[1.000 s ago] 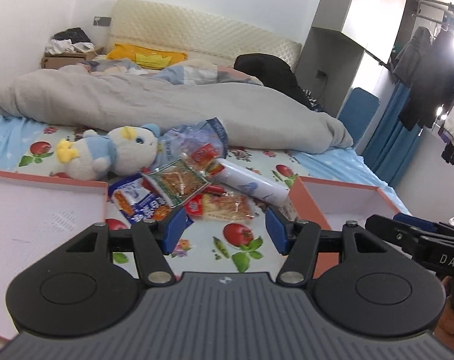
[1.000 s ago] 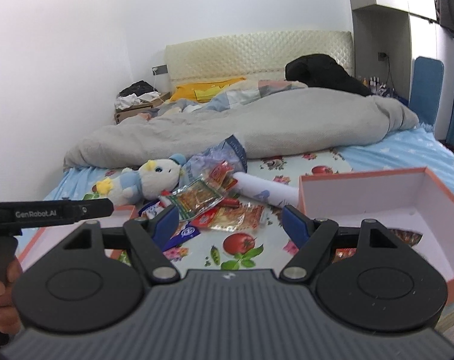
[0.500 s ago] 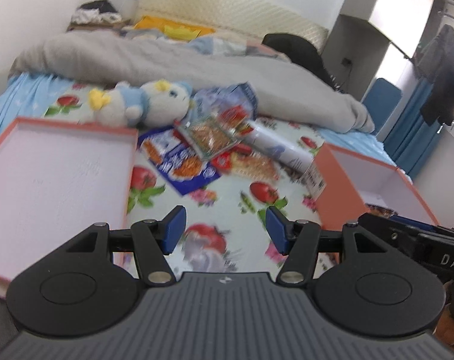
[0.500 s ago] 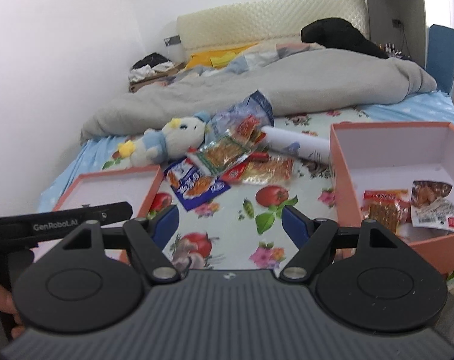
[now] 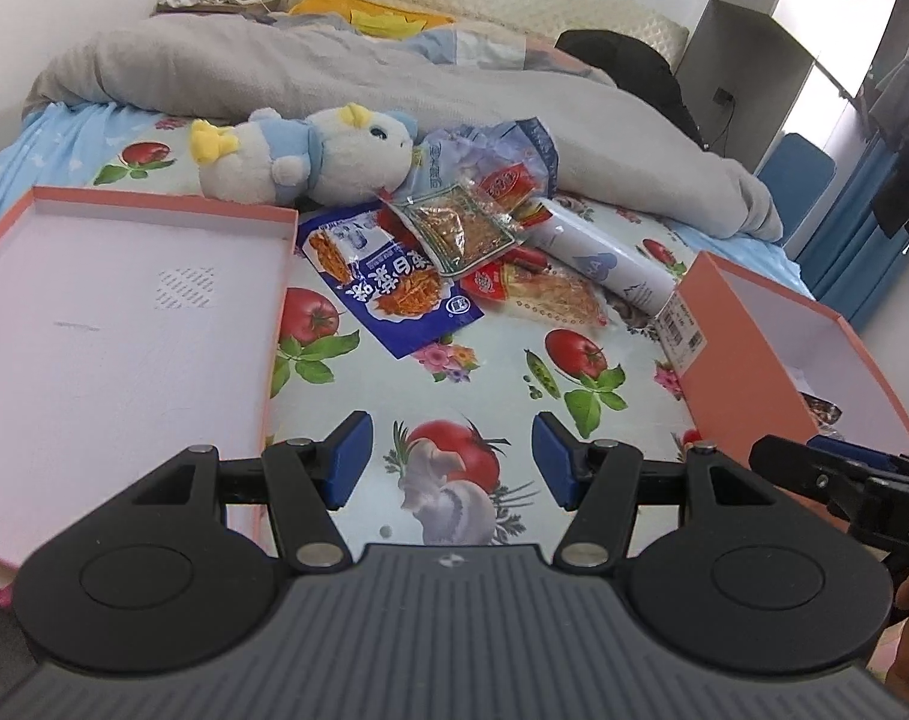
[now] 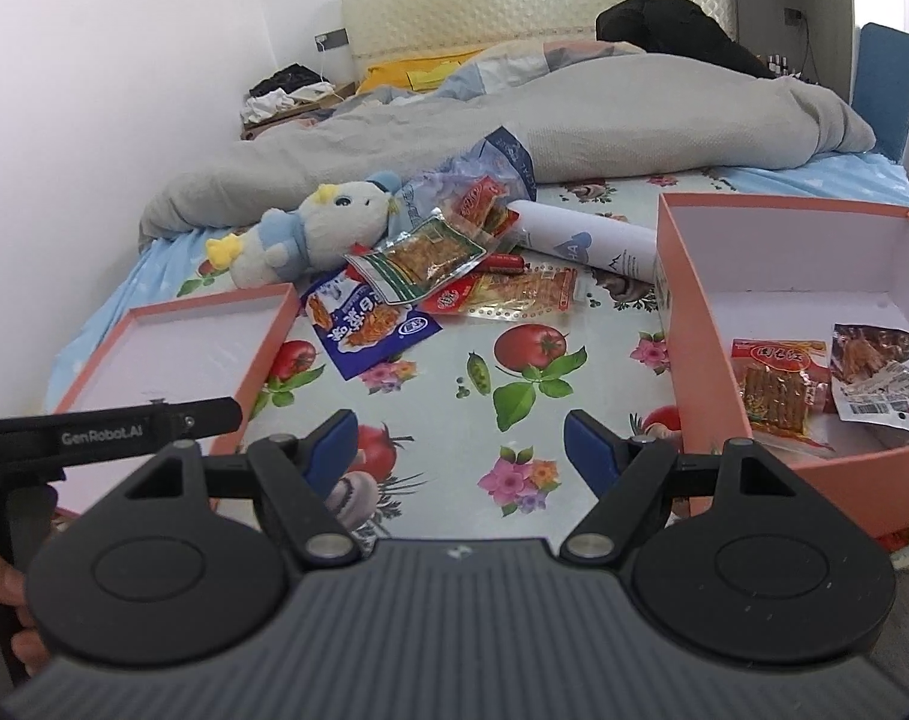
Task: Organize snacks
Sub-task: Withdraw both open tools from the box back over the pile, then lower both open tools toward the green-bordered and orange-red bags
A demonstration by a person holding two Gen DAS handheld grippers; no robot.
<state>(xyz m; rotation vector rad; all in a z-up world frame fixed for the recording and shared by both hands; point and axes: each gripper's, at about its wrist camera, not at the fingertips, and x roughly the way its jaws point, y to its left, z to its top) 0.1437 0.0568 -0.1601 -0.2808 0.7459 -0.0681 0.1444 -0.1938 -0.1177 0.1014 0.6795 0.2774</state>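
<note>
Snacks lie in a loose heap at the middle of the frame on the flowered bed sheet, well beyond the left gripper and right gripper, whose jaws stand apart and empty above bare sheet. A blue packet lies nearest, overlapped by a clear green-edged packet, with a plush toy upper left and a white cylinder to the right. An empty pink lid lies at left; a pink box at right holds two packets.
</note>
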